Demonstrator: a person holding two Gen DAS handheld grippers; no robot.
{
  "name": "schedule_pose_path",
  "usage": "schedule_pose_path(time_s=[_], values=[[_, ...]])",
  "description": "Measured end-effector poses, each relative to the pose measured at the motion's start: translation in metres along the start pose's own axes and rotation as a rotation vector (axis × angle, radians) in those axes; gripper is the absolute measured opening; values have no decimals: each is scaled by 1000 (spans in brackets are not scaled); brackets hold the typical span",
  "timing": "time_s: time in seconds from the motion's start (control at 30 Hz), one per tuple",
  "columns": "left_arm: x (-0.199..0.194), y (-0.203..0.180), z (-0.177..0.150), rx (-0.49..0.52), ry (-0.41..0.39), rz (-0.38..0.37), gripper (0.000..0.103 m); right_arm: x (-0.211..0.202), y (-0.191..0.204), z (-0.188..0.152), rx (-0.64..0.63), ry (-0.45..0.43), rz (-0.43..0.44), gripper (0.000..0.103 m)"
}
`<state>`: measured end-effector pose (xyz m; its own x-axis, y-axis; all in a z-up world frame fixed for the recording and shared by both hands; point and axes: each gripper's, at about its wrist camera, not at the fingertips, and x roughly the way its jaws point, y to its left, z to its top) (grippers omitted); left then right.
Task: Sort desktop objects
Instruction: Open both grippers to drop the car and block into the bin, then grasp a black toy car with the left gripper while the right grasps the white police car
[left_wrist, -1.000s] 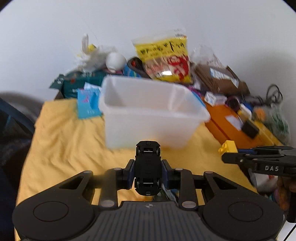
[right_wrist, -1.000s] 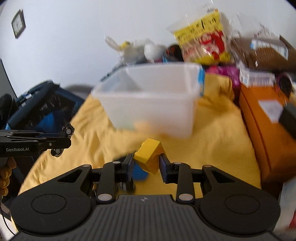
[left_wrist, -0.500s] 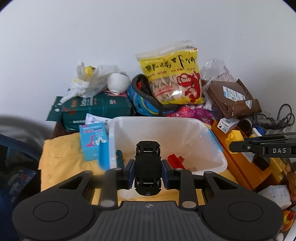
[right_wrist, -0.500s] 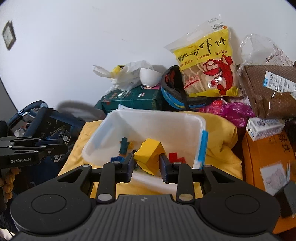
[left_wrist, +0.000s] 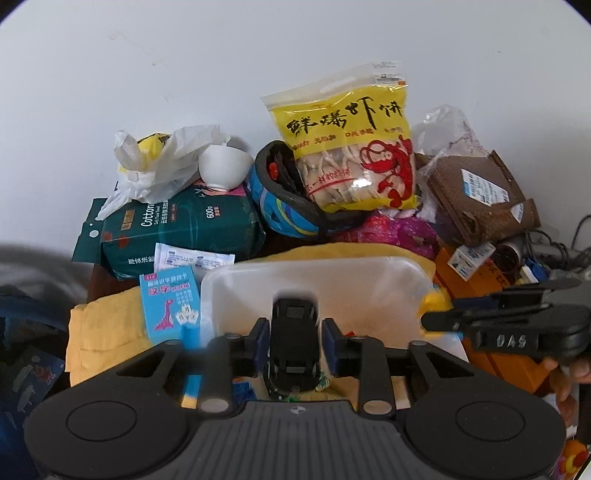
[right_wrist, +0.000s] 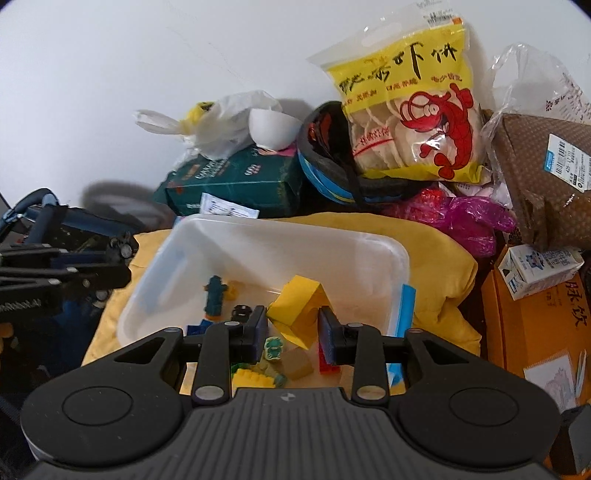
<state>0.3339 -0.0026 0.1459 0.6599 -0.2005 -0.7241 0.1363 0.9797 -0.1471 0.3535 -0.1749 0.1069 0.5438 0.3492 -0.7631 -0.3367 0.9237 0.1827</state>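
A white plastic bin (left_wrist: 314, 273) (right_wrist: 258, 236) sits on a yellow cloth (right_wrist: 439, 273). My left gripper (left_wrist: 294, 339) is shut on a black toy car (left_wrist: 293, 343) and holds it over the bin's near side. My right gripper (right_wrist: 293, 326) has its jaws spread wider than a yellow block (right_wrist: 297, 306), which sits loose between them above the bin. Several small toys lie in the bin, among them a teal figure (right_wrist: 216, 295) and a red brick (right_wrist: 327, 363). The right gripper also shows in the left wrist view (left_wrist: 517, 325).
Clutter is piled against the wall behind the bin: a yellow shrimp-cracker bag (left_wrist: 351, 144), a green cotton-tissue pack (left_wrist: 177, 229), a white bowl (left_wrist: 223, 166), a blue helmet (left_wrist: 288, 206) and a brown parcel (left_wrist: 476, 195). A blue card box (left_wrist: 170, 306) stands left of the bin. An orange box (right_wrist: 532, 317) lies at the right.
Both grippers rose from in front of the bin to above it. The right jaws have spread, and the yellow block is no longer clamped. The left still grips the car.
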Motion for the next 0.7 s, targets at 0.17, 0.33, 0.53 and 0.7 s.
schedule_pose_path(time_s=[0.17,0.33,0.53,0.7], values=[[2,6,-16,-21,-2,15,54,5,0,1,-30,-22,-46,60],[-15,2,-87,90,-54,-4,54,-17,5,-39,-66,-83,30,60],[-28,-12,-208,129,-41,-49,54,-22,23,-141,-182,-51,70,56],[-15,-38,-275,155,80,-127,54,10,37,-204,-167,89,141,47]])
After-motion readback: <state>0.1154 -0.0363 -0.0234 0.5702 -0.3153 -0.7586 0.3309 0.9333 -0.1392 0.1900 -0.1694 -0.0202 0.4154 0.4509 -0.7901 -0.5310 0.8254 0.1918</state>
